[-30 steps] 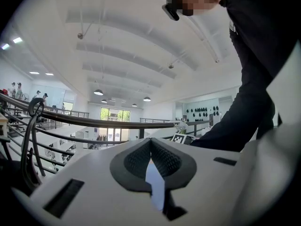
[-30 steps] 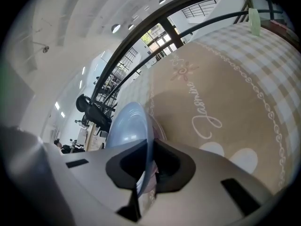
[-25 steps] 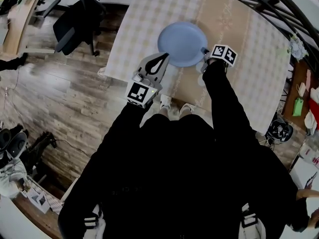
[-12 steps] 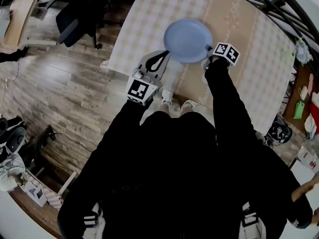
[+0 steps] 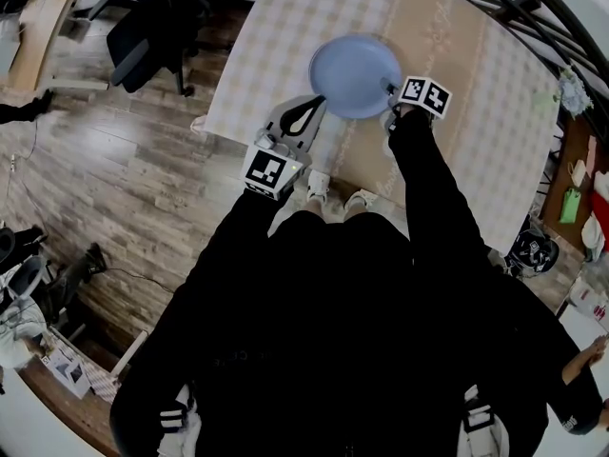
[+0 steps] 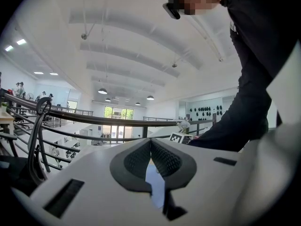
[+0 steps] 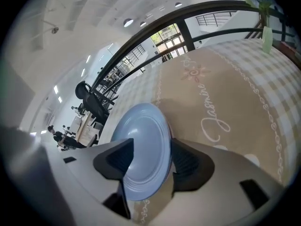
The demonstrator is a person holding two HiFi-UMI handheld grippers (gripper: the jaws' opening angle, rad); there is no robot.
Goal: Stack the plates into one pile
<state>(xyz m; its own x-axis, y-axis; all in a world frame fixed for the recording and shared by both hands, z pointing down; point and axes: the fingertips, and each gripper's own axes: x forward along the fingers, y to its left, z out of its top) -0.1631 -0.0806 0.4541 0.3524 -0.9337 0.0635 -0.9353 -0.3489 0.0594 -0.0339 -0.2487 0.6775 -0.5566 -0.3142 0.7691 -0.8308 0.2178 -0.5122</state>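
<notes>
Just sprung apart, right gripper [image 7: 151, 147] jaws, released astride the near rim of the blue plate [image 7: 143, 121]; left gripper [image 6: 150, 142] jaws clenched together on nothing, held level alongside, idle; plate lying flat on the counter [image 7: 225, 93] beyond, seemingly let go to rest there

The worktop [image 5: 285, 27] is covered by a pale checked cloth with a tan middle band [image 7: 221, 79] bearing cream script and flower motifs, and it stands on a wood-plank floor [image 5: 124, 179] in grey-brown tones. Beyond it, a black office chair [image 5: 152, 27] sits beside a light wooden desk [image 5: 33, 36], and a dark curved metal railing [image 6: 94, 119] runs round the far side. Overhead is a white ceiling [image 6: 141, 41] with arched ribs and round hanging lamps [image 6: 102, 91], and daylight comes through tall glazed panes [image 6: 115, 113] in the far wall of the large bright hall.
</notes>
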